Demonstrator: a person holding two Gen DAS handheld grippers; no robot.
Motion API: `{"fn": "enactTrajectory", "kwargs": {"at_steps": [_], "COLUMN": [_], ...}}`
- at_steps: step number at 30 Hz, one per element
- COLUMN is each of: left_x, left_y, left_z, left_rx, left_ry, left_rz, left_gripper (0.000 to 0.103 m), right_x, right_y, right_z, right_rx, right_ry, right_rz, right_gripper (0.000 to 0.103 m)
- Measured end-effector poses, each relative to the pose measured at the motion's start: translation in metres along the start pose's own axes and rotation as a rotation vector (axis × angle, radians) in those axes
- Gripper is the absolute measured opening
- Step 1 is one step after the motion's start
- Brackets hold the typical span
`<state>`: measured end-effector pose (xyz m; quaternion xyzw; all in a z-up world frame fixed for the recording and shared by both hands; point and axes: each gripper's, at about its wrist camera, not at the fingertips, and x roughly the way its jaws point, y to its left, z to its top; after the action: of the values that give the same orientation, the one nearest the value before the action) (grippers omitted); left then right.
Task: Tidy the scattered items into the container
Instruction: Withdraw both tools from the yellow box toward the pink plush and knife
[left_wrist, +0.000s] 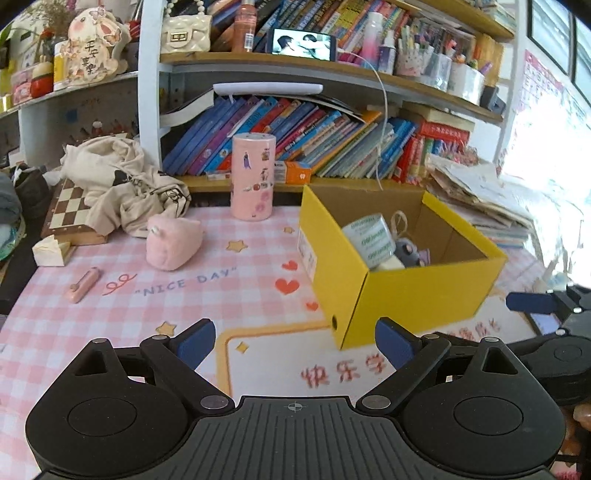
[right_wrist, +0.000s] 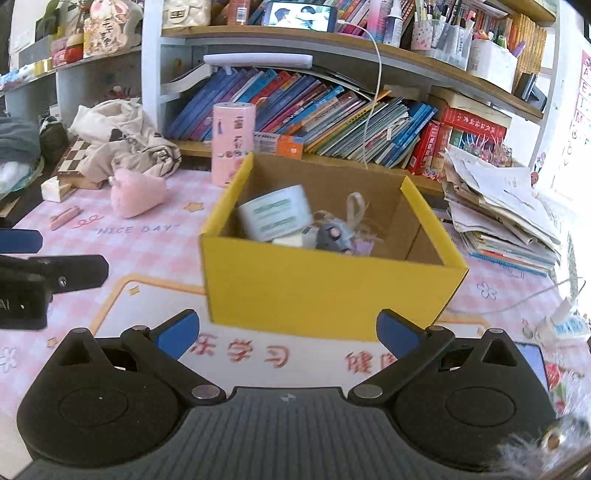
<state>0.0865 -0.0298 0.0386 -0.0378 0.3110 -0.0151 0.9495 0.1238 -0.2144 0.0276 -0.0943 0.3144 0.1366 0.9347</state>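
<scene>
Landmark: yellow box (left_wrist: 402, 291), open top, sitting on the pink checked mat (left_wrist: 110, 314). Inside it already: white tub (left_wrist: 369, 236) lying on its side, grey plush toy (left_wrist: 408, 253) just beside it. Outside, all on the box's left: pink cylinder (left_wrist: 253, 177) upright, left of the box's far corner and near it; pink plush (left_wrist: 173, 242) further left, roughly level with the box's far half; small pink stick-shaped item (left_wrist: 82, 285) furthest left and well apart from the box, long axis running diagonally, far end angled toward the box. Can't tell what the stick item is. Left gripper (left_wrist: 295, 345) has its jaws spread wide with nothing between them, pointed at the mat just left of the box's near corner. Right gripper (right_wrist: 288, 334) likewise spread and empty, aimed straight at the box's near wall. Key relation: every loose item lies left of the box, so the left gripper is the nearer one; my read is the plush is the easiest next pick, ahead and to its left. Right gripper would have to cross the box to reach any of them.
</scene>
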Motion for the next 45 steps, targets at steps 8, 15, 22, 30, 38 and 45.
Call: {"fn": "enactTrajectory", "kwargs": {"at_steps": [8, 15, 22, 30, 38, 45], "left_x": [-0.023, -0.041, -0.053, -0.063, -0.07, -0.068], "left_y": [0.019, 0.044, 0.068, 0.087, 0.103, 0.106], "left_z": [-0.017, -0.028, -0.034, -0.039, -0.043, -0.048], "left_rx": [0.034, 0.011, -0.027, -0.052, -0.087, -0.098], "left_ry": [0.008, -0.002, -0.006, -0.01, -0.007, 0.013], "left_rz": [-0.005, 0.022, 0.068, 0.098, 0.119, 0.099], "left_gripper": [0.095, 0.096, 0.096, 0.096, 0.096, 0.096], "right_x": [-0.016, -0.024, -0.022, -0.022, -0.025, -0.024], "right_y": [0.03, 0.061, 0.087, 0.112, 0.131, 0.14], "right_z": [-0.012, -0.014, -0.01, -0.006, -0.001, -0.002], "right_rx": [0.02, -0.007, -0.038, -0.091, -0.136, -0.172], "right_ry": [0.001, -0.008, 0.009, 0.003, -0.005, 0.016], "right_rz": [-0.003, 0.025, 0.068, 0.101, 0.124, 0.136], "right_gripper": [0.103, 0.103, 0.103, 0.103, 0.103, 0.103]}}
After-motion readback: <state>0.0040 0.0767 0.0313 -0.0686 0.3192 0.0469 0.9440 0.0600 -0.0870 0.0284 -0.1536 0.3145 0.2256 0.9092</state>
